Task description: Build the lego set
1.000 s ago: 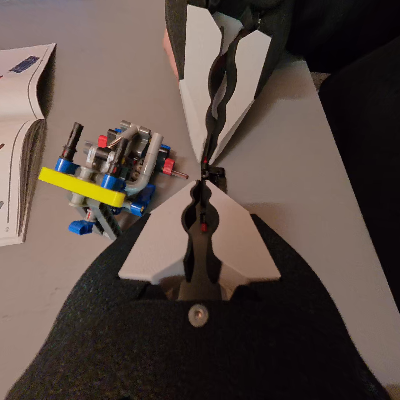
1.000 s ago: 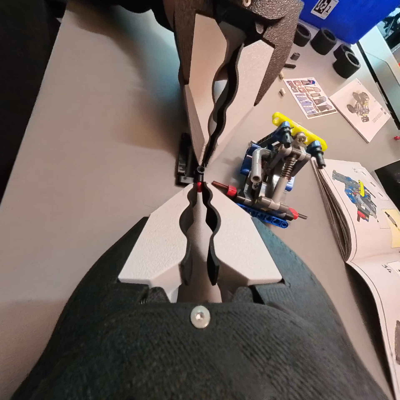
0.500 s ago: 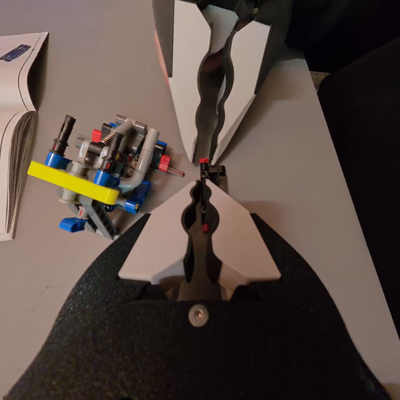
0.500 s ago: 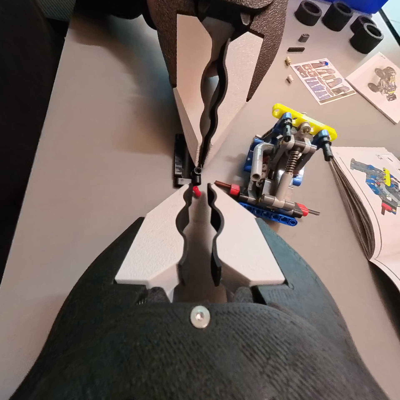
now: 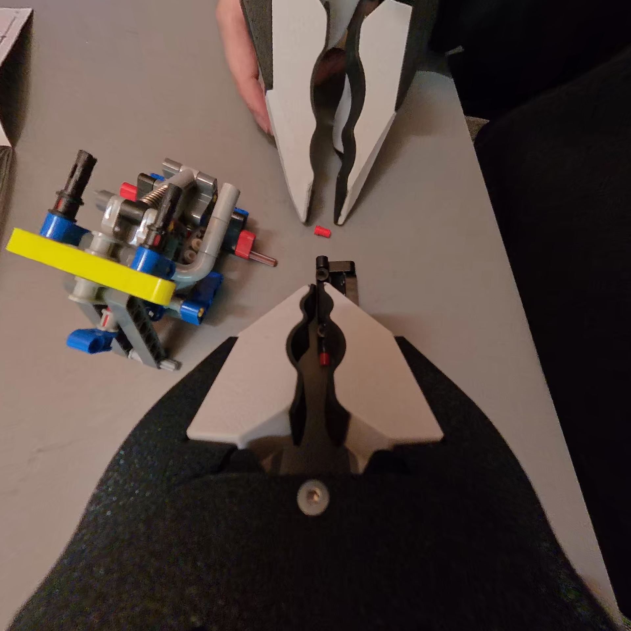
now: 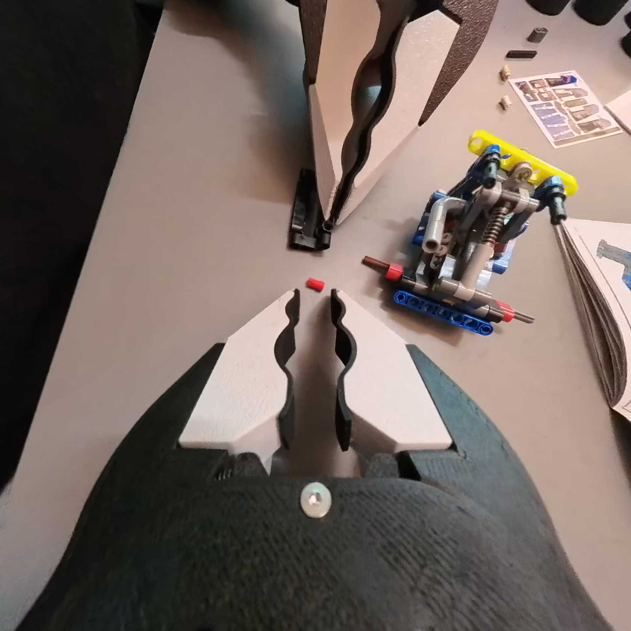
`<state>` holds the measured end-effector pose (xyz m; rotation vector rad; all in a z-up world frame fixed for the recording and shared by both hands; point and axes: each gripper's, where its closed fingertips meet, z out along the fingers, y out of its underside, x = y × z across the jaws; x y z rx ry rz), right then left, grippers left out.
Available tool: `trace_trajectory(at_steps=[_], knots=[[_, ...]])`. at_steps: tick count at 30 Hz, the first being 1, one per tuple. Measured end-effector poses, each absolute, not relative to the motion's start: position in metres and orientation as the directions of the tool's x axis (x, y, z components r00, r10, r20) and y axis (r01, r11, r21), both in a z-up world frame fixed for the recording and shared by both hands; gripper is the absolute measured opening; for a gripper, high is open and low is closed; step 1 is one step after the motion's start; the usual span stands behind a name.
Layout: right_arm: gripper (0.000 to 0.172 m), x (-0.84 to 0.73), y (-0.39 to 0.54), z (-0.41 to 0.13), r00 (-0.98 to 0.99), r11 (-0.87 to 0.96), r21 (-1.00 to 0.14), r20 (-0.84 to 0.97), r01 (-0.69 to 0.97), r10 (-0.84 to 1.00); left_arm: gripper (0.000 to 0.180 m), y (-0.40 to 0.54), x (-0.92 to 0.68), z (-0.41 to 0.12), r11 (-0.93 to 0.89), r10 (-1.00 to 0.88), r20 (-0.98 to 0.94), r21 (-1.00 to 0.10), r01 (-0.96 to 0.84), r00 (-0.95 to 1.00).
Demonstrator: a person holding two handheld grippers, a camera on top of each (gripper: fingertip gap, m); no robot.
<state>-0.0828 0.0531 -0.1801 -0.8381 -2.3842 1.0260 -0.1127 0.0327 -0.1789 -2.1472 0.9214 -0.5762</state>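
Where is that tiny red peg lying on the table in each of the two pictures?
Left wrist view: the red peg lies on the table just below the far claw's open tips.
Right wrist view: the red peg lies just beyond this claw's own open tips.
Shared landmark: the yellow-beamed brick model.

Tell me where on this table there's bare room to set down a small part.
Bare grey table lies between the dark near edge and the black part clamped by the left gripper. It is crowded around the toy-brick assembly, the open booklet, and the red bush ahead of the open right gripper.
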Motion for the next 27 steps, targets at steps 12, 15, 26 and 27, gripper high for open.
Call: trace_trajectory(at_steps=[12,15,26,27], knots=[[0.007,-0.088,0.056,-0.178,-0.894,0.8,-0.597,0.32,0.068,0.315,0.0,0.029,-0.109,-0.179,-0.489,-0.774,0.143,-0.754,-0.439,0.617],[0.007,-0.088,0.055,-0.179,-0.925,0.839,-0.544,0.313,0.013,0.217,0.0,0.029,-0.11,-0.179,-0.487,-0.775,0.139,-0.754,-0.441,0.617],[0.022,-0.088,0.038,-0.179,-0.933,0.805,-0.591,0.257,0.054,0.252,0.0,0.026,-0.112,-0.18,-0.505,-0.757,0.152,-0.752,-0.423,0.635],[0.024,-0.088,0.036,-0.179,-0.927,0.796,-0.601,0.26,0.064,0.271,0.0,0.025,-0.112,-0.18,-0.507,-0.757,0.154,-0.752,-0.422,0.635]])
